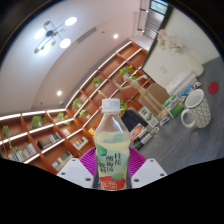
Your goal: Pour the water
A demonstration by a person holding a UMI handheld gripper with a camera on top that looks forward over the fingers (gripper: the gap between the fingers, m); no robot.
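Wooden shelves [70, 120] behind | gripper [111, 172] pinching bottle [111, 145] upright | white mug [193, 108] beyond

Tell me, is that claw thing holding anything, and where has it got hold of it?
Yes. The gripper holds a plastic bottle with a white cap, lifted and upright. Its two fingers press on the bottle's lower body, at the label.

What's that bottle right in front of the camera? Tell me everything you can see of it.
The bottle is clear plastic with a white screw cap and a label in green, white and red, printed with characters. Pale yellowish liquid fills it nearly to the neck. It stands upright between the gripper fingers, whose pink pads press its lower sides. Its base is hidden.
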